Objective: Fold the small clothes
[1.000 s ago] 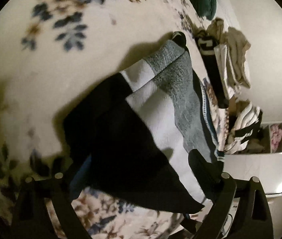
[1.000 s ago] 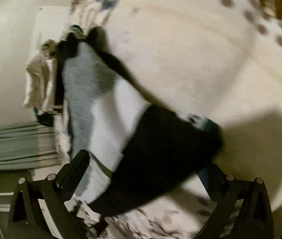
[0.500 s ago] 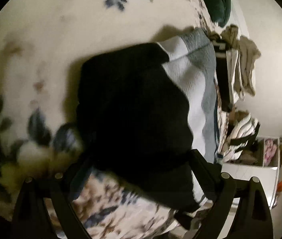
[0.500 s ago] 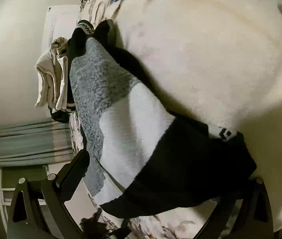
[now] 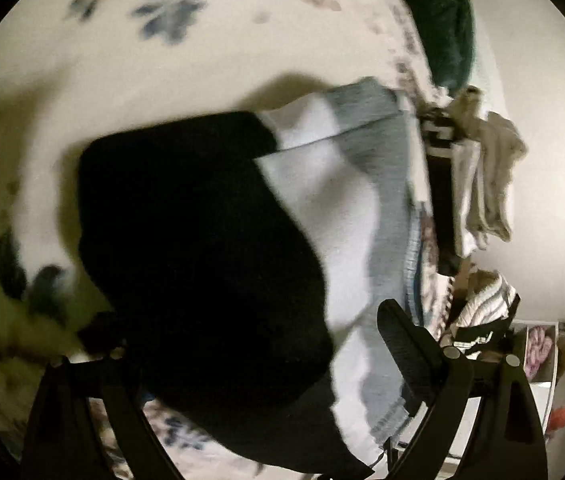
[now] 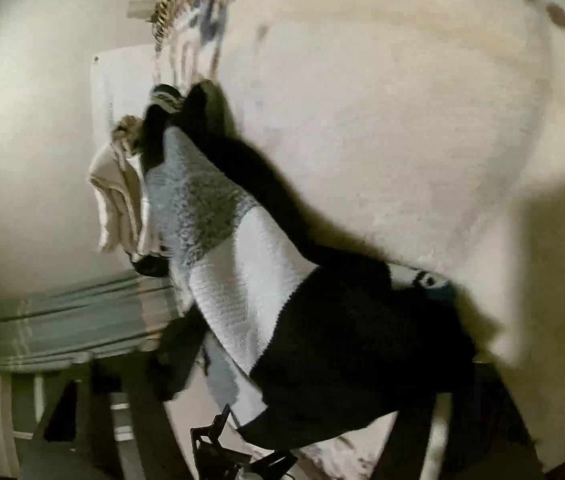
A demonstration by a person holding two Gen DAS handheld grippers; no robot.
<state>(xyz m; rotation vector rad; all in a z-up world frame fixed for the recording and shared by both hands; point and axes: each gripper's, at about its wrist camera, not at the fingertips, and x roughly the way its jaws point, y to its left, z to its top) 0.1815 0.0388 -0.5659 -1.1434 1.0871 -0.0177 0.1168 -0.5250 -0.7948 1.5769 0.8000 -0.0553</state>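
Observation:
A pair of black, white and grey socks (image 5: 266,240) lies on the cream floral bedspread (image 5: 122,72), black cuff end nearest me. My left gripper (image 5: 250,364) has its fingers wide apart; the left finger is hidden under the black cuff and the right finger (image 5: 406,348) lies beside the grey edge. In the right wrist view the same socks (image 6: 282,300) stretch from the cuff toward the bed edge. My right gripper (image 6: 302,392) is blurred and the black cuff covers the gap between its fingers.
A pile of beige, white and black small clothes (image 5: 478,176) hangs at the bed's edge beyond the socks, and also shows in the right wrist view (image 6: 122,192). A dark green cushion (image 5: 442,20) lies at the far corner. A white box (image 5: 538,352) with clothes stands below.
The socks were lifted a second ago and now lie lower on the bed, with the black cuff end brought over toward the grey toes. Both grippers have moved forward with the cuff.

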